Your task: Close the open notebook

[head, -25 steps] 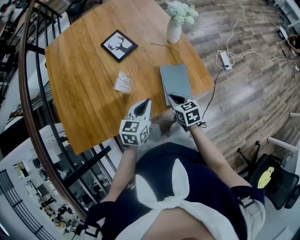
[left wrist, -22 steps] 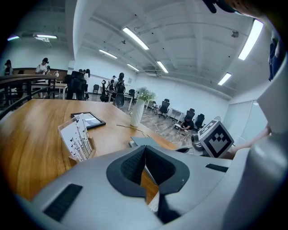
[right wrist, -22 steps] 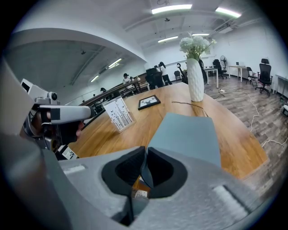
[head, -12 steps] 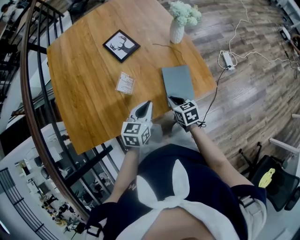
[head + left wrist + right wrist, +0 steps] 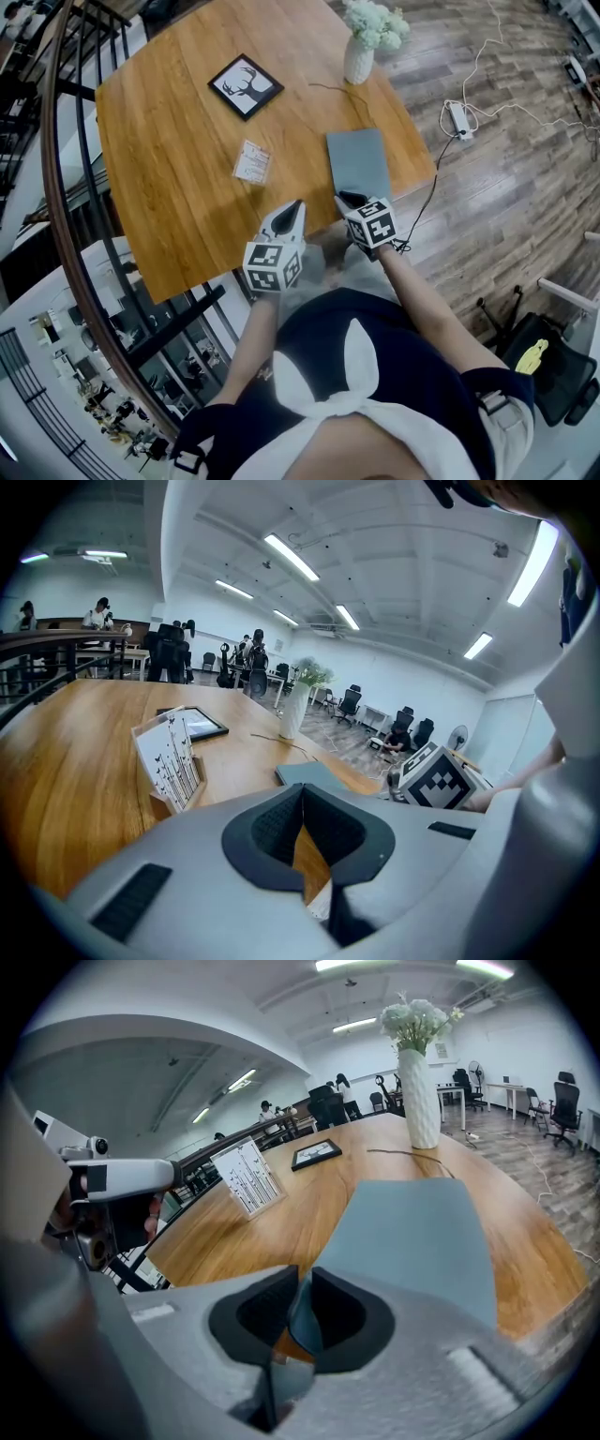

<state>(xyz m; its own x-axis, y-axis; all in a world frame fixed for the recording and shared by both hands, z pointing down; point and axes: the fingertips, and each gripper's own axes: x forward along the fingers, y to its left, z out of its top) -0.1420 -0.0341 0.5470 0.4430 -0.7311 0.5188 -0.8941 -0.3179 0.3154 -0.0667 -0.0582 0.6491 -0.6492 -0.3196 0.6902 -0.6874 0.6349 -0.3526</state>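
Note:
The grey notebook [image 5: 356,164] lies closed and flat near the table's right edge, its cover [image 5: 412,1232] filling the right gripper view. My right gripper [image 5: 352,200] sits at the notebook's near corner. Its jaws have just been opening, and the corner still lies in the narrow gap at my right gripper [image 5: 302,1283], no longer pinched. My left gripper [image 5: 292,208] hovers over the table's near edge, left of the notebook, shut on nothing. In its own view the pads of my left gripper [image 5: 302,799] meet, and the notebook [image 5: 314,772] shows beyond them.
On the wooden table [image 5: 169,187] stand a small card holder [image 5: 249,162], a framed deer picture [image 5: 246,85] and a white vase of flowers [image 5: 361,56]. A thin cable runs off the table to a power strip [image 5: 459,117] on the floor. A dark railing [image 5: 84,187] curves along the left.
Both grippers keep nearly the same spots by the notebook. The head view has drifted a little, so the table sits slightly higher in the picture.

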